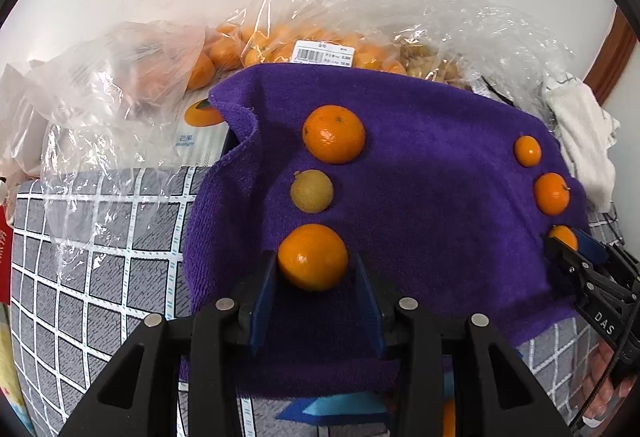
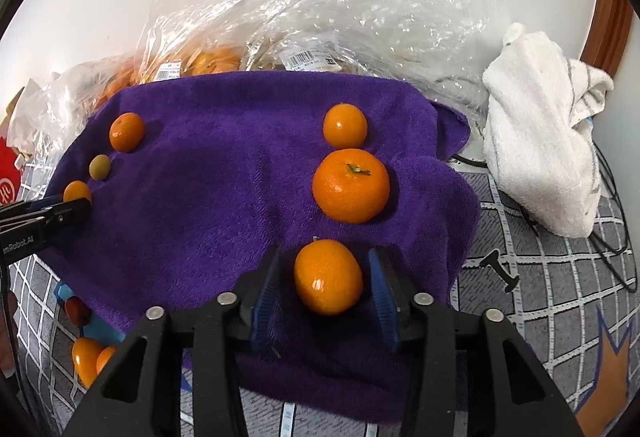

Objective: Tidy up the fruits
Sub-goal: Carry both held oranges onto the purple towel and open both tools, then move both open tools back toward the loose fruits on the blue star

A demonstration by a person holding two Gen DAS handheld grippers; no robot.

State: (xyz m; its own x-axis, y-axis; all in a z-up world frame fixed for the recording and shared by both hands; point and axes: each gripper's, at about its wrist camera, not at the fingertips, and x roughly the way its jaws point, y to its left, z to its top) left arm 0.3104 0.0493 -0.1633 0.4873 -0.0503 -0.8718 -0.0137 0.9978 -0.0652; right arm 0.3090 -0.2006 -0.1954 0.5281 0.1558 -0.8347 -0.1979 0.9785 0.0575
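On the purple towel (image 1: 420, 197) I have two fruit columns. My left gripper (image 1: 316, 273) and right gripper (image 2: 326, 277) stand parted, each around a just-set orange, pads clear. Next, I judge: lift straight away without nudging them.

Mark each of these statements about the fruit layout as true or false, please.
1. The fruit lies on a purple towel. True.
2. The right claw is clamped on the small orange. False: a gap shows on each side of it.
3. A white cloth lies beside the towel. True.
4. Every fruit on the towel is orange. False: one yellowish fruit sits in the left column.
5. The plastic bags behind are empty. False: they hold oranges.
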